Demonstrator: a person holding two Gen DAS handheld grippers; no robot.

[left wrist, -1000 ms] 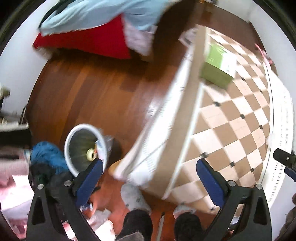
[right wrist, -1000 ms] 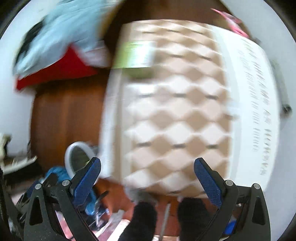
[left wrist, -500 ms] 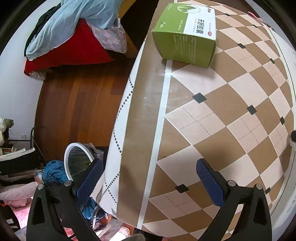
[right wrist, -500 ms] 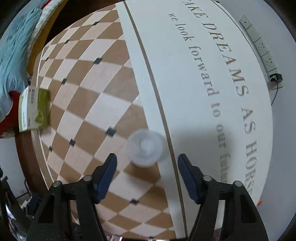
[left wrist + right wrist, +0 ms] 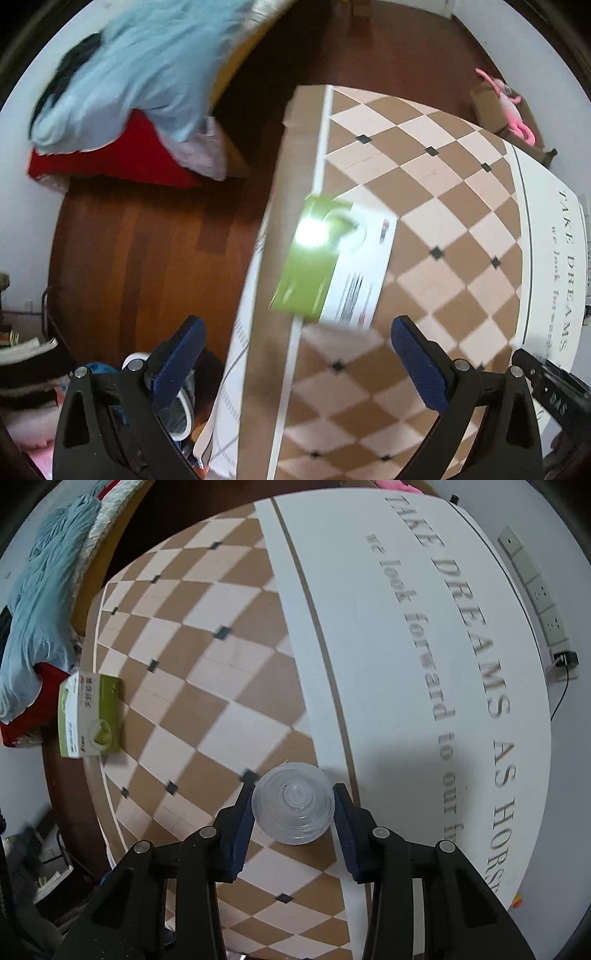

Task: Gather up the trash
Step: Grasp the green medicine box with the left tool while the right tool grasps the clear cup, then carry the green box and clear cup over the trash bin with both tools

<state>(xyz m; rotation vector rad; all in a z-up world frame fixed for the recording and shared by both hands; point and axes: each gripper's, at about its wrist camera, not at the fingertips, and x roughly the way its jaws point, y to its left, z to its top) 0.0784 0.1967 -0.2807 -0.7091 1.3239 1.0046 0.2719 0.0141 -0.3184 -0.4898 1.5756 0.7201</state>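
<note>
A clear plastic cup (image 5: pixel 293 803) stands upside down on the checkered tablecloth (image 5: pixel 207 664). My right gripper (image 5: pixel 293 805) has its blue pads touching both sides of the cup. A green and white box (image 5: pixel 328 262) lies near the table's left edge, blurred and with a bright glare, just ahead of my open left gripper (image 5: pixel 295 354), which hovers above the table. The box also shows at the far left in the right wrist view (image 5: pixel 88 716). The white rim of a trash bin (image 5: pixel 177 410) shows on the floor behind the left finger.
Wooden floor (image 5: pixel 147 240) lies left of the table. A bed with a light blue blanket (image 5: pixel 147 74) and red cover (image 5: pixel 110 158) stands beyond. A power strip (image 5: pixel 535 590) hangs on the right wall. A pink item (image 5: pixel 509 107) lies past the far corner.
My right gripper has closed in around the clear cup and narrowed onto it. My left gripper has swung over the table, so the green box now sits just ahead of it.
</note>
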